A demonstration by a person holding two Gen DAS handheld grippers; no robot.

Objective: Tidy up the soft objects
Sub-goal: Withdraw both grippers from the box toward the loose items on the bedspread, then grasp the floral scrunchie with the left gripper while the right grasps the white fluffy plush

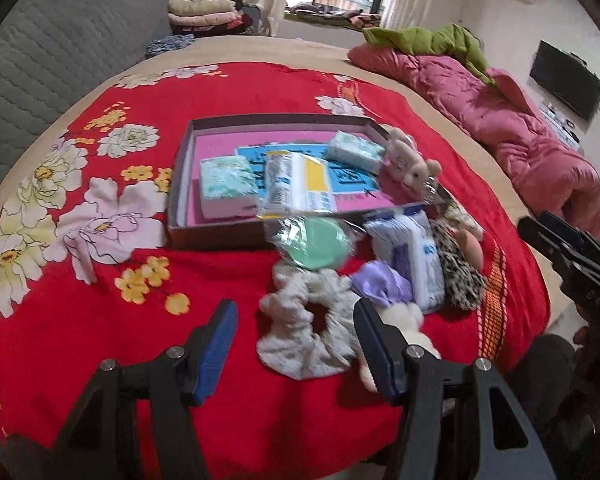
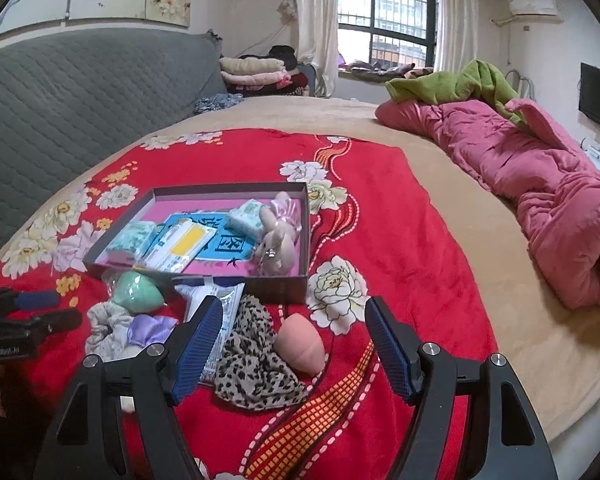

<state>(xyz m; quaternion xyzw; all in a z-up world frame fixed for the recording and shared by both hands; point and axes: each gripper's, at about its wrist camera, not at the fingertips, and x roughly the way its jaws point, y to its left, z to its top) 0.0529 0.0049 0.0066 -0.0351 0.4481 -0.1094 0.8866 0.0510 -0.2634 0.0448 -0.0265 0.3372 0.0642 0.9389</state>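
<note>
Left wrist view: left gripper (image 1: pixel 296 344) stands wide open and holds nothing; its blue ribbed pads (image 1: pixel 216 344) flank the pale grey knitted scrunchie (image 1: pixel 304 320), which lies on the cloth between and just ahead of them.
Scrunchie axis: a flattened ring, its longer spread running roughly toward the box; no pad touches it.
Right wrist view: right gripper (image 2: pixel 292 344) also gapes wide and empty; between its fingers lie the peach egg-shaped makeup sponge (image 2: pixel 300 346) and the leopard-print fabric scrunchie (image 2: pixel 256 368).
Sponge axis: tilted, narrow end toward the box.
Nearer hand, judged: left for the grey scrunchie, right for the sponge.
Other loose items: mint round sponge in clear wrap (image 1: pixel 314 246), lilac satin scrunchie (image 1: pixel 380 282), white-and-blue tissue pack (image 1: pixel 412 256), all near the box's front wall.
Box: shallow dark cardboard tray with pink floor (image 1: pixel 220 144), already holding tissue packs and a small plush rabbit.
Surface: red floral bedspread (image 2: pixel 380 200) over a beige sheet; soft, yielding.
Room: grey quilted headboard, crumpled pink quilt, window beyond.
</note>
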